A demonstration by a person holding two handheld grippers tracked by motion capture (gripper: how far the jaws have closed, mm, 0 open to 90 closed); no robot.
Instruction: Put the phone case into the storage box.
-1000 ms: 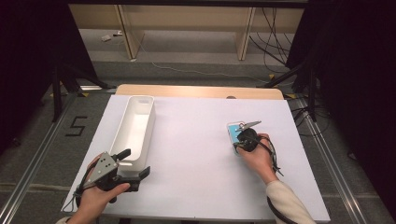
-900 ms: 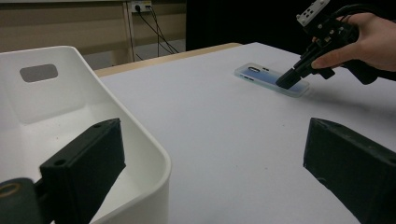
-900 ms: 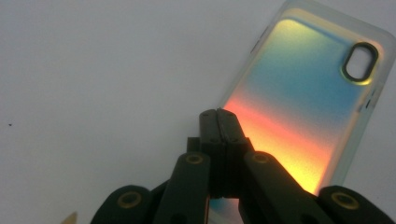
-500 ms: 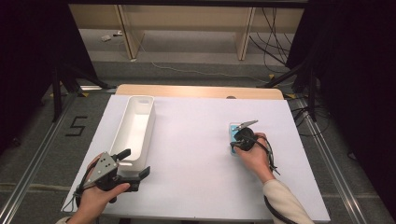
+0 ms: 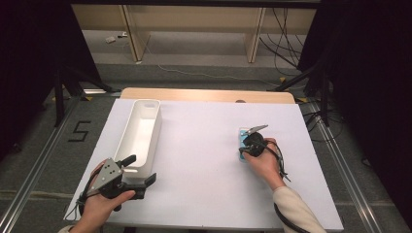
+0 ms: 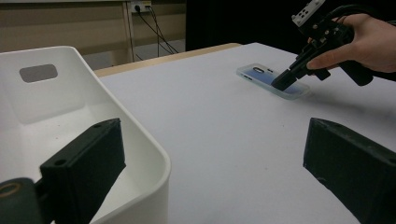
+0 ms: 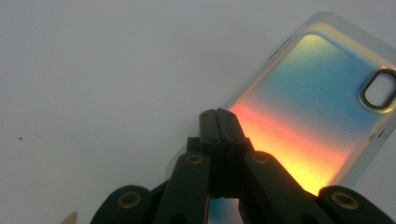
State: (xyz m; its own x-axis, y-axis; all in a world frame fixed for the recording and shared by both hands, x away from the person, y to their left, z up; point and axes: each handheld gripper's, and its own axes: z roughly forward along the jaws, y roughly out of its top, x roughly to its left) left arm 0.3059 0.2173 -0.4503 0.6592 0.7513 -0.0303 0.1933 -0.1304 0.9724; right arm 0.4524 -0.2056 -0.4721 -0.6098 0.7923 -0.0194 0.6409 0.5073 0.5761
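The phone case (image 5: 242, 143) lies flat on the right half of the white counter (image 5: 204, 160), its long axis running away from the person toward the far edge, with the camera cut-out at the far end as the left gripper view shows. It is a thin, round-cornered rectangle of clear soft-looking plastic with an iridescent back that shifts from blue through yellow to orange-red in the right gripper view. The right gripper (image 5: 248, 144) points steeply down onto it: its fingers are pressed fully together with nothing between them, and their joined tips rest on the case's face near one long edge, about the middle of its length. The right hand (image 5: 265, 160) holds that gripper just on the near side of the case. Well apart, at the counter's near left corner, the left gripper (image 5: 141, 171) has its fingers spread wide and holds nothing; one finger sits inside the near end of a long white plastic bin (image 5: 141, 133) with smooth rounded walls and a slot handle, the other outside it over the counter.
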